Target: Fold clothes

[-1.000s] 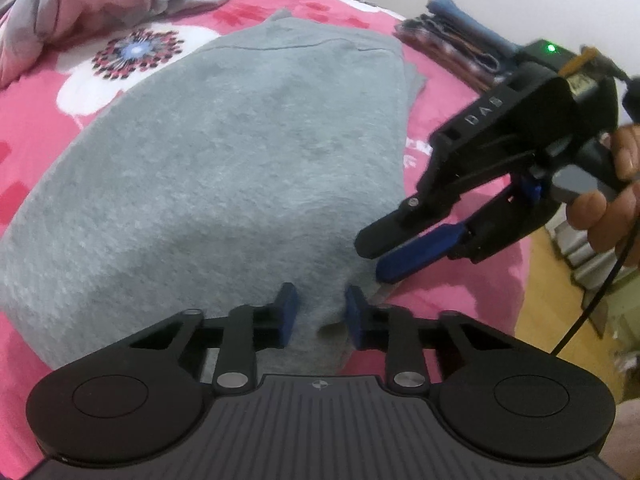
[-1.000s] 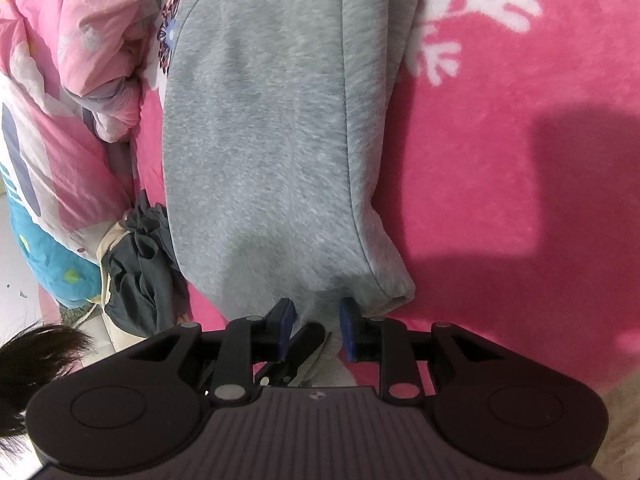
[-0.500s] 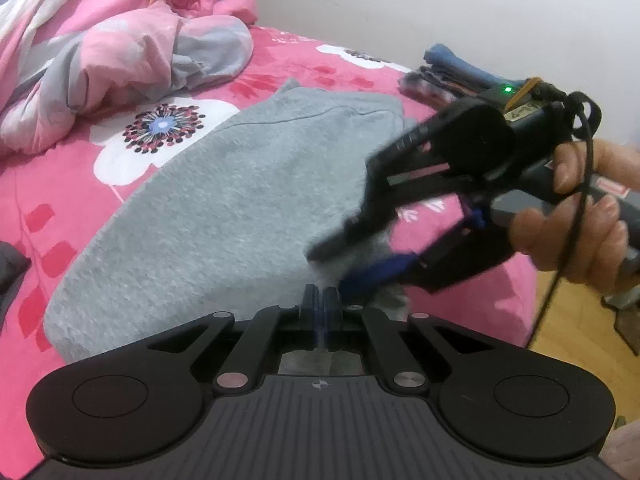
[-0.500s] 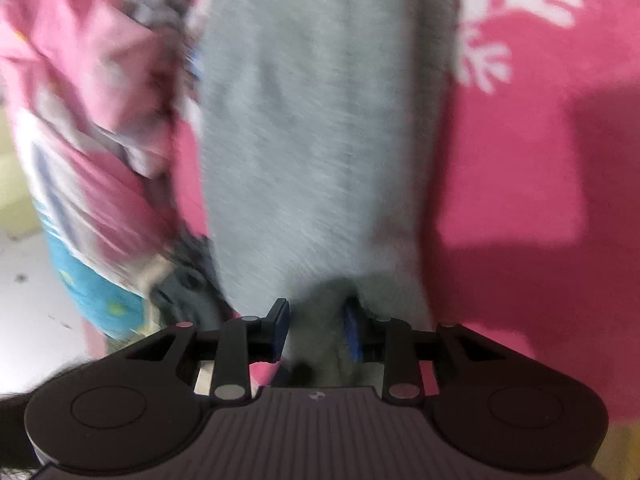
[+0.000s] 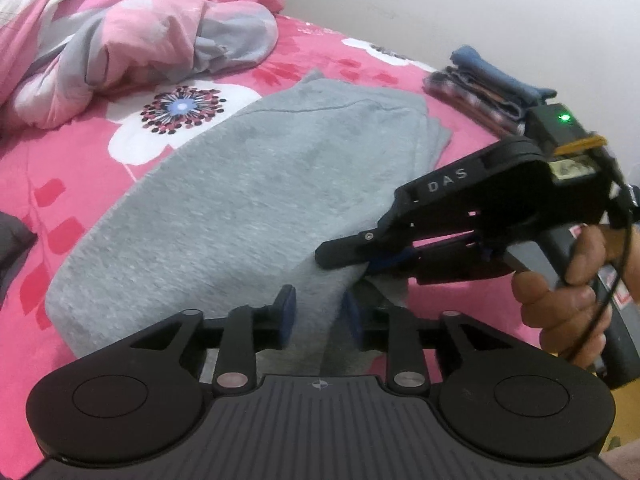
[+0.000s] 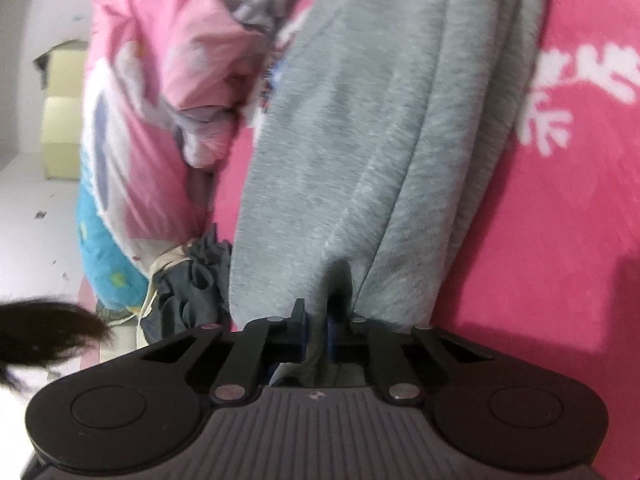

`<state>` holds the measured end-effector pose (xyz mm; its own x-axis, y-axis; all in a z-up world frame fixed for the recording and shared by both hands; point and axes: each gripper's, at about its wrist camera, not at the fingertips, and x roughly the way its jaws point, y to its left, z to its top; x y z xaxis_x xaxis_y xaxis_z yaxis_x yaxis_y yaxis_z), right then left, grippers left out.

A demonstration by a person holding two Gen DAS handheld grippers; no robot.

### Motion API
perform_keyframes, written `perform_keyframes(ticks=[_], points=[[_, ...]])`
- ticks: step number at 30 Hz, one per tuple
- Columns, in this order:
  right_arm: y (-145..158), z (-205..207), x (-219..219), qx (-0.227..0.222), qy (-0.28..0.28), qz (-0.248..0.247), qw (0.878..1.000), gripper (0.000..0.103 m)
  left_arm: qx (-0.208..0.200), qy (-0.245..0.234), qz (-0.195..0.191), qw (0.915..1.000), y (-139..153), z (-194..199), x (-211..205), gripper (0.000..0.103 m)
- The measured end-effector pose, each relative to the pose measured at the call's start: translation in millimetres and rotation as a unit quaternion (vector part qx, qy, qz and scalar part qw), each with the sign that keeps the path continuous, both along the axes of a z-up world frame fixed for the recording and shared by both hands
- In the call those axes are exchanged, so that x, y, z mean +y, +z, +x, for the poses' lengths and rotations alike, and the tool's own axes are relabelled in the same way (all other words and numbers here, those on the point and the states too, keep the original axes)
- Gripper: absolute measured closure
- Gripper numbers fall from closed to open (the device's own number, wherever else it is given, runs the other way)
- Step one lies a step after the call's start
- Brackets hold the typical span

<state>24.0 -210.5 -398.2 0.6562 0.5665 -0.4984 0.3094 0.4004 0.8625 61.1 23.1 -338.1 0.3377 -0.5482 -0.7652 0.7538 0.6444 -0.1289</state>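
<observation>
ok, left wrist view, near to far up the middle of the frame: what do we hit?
Left tongs → grey garment → pink floral bedsheet → white wall

A plain white wall backs the bed's pink floral sheet (pale floor beside it).
</observation>
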Motion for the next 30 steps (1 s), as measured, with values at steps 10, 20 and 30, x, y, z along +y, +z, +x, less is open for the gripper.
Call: perform_keyframes(ticks=[10,20,30], points=[[14,-8,-20,-0.014,0.026,0.016,0.999,0.072,-0.001,0.007,0.014,0.9999,-19,3,-4,0.094],[31,-44,-24,0.027,0.059,-0.077,0.995,0.071,-0.002,0.015,0.008,0.9999,-16,4,-2,0.094],[41,-23,22,-0.048,0.135,-0.173,0.974,0.096,-0.005,0.016,-0.002,0.9999,-12,2,2,0.094]])
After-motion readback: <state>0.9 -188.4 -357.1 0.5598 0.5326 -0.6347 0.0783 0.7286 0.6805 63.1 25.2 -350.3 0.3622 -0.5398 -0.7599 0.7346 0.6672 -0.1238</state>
